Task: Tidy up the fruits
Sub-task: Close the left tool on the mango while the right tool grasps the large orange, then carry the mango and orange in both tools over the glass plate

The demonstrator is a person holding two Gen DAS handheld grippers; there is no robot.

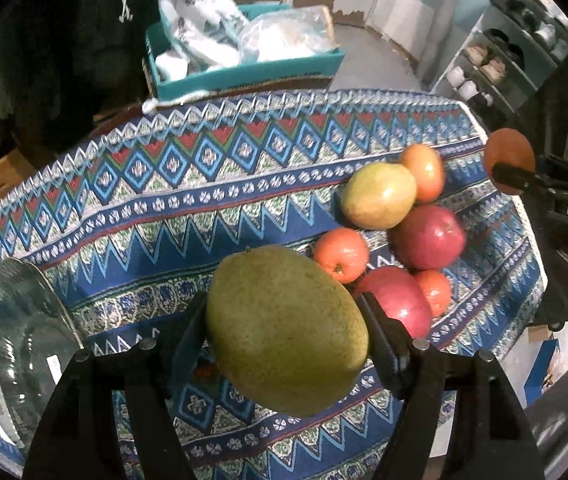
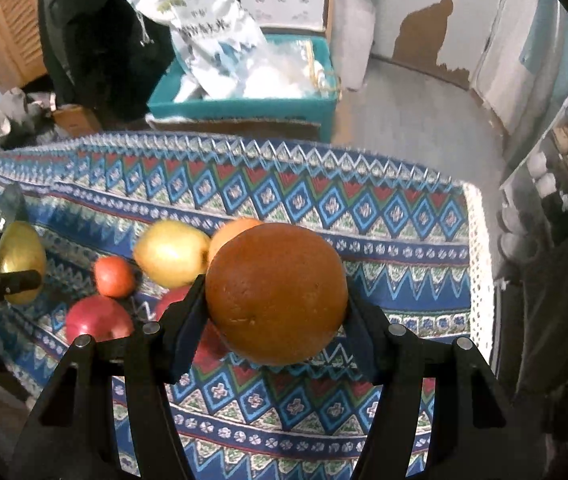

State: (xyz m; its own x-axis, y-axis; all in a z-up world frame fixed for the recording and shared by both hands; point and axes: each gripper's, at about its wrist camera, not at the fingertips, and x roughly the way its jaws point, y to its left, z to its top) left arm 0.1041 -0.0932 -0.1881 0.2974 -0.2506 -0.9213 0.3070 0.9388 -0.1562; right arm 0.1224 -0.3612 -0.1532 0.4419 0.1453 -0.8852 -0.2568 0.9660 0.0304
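Note:
My left gripper [image 1: 284, 332] is shut on a green mango [image 1: 286, 330] and holds it above the patterned tablecloth [image 1: 164, 208]. My right gripper [image 2: 276, 304] is shut on an orange [image 2: 276, 292], also off the cloth. Each held fruit shows in the other view too: the orange [image 1: 509, 160] at the right edge, the mango [image 2: 20, 260] at the left edge. On the cloth lies a pile of fruit: a yellow-green mango [image 1: 378, 196], two red apples [image 1: 428, 236], and several small orange-red fruits [image 1: 342, 254].
A glass bowl [image 1: 16, 344] stands on the cloth at the left. Behind the table sits a teal box [image 1: 244, 68] full of bags. A shelf with jars [image 1: 496, 60] is at the far right. The table's far edge [image 2: 244, 142] drops to the floor.

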